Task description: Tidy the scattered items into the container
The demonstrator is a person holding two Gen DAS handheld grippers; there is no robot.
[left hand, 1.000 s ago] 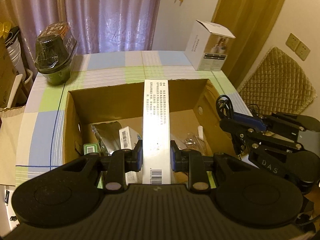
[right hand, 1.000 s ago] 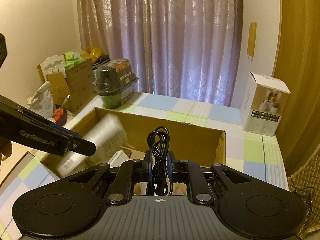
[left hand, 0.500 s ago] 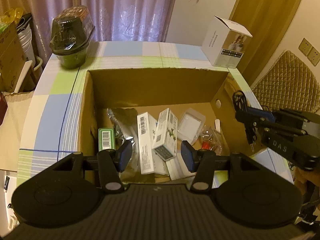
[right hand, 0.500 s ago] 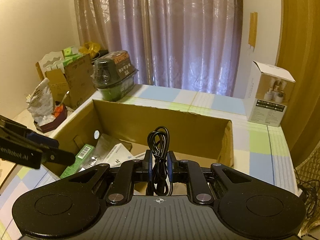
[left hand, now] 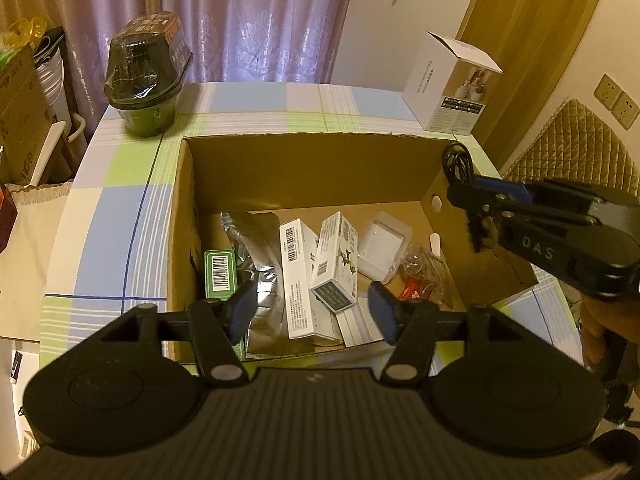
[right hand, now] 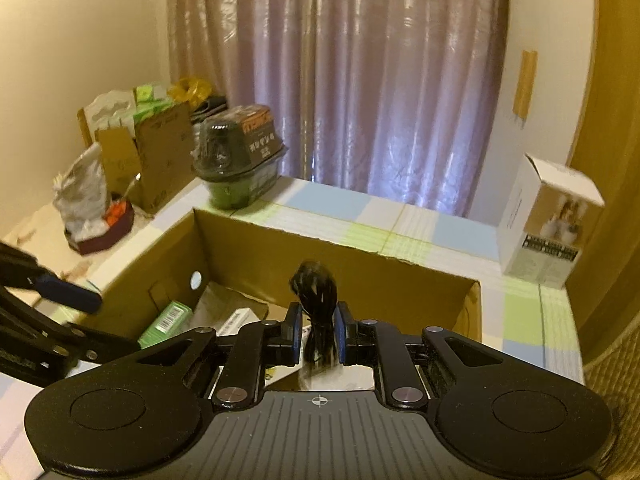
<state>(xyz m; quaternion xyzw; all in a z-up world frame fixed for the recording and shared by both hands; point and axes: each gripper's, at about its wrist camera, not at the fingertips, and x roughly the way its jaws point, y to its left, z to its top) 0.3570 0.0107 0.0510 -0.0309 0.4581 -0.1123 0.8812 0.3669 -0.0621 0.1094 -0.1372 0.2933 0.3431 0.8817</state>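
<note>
Left gripper (left hand: 312,308): jaws spread wide, empty, above near rim of cardboard box (left hand: 312,168) | Right gripper (right hand: 317,336): at 3 o'clock, jaws clamped on blurred black cable coil (right hand: 316,292) | Box floor: white cartons (left hand: 316,268), green packet (left hand: 219,268)

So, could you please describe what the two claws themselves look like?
Both are matte black plastic. The left claw has a ribbed body, two round discs, silver pivot pins and blue finger pads. The right claw matches, with a small crosshair mark on the ribs; the left view shows white "DAS" lettering on its side. No cables or sleeves are visible.
</note>
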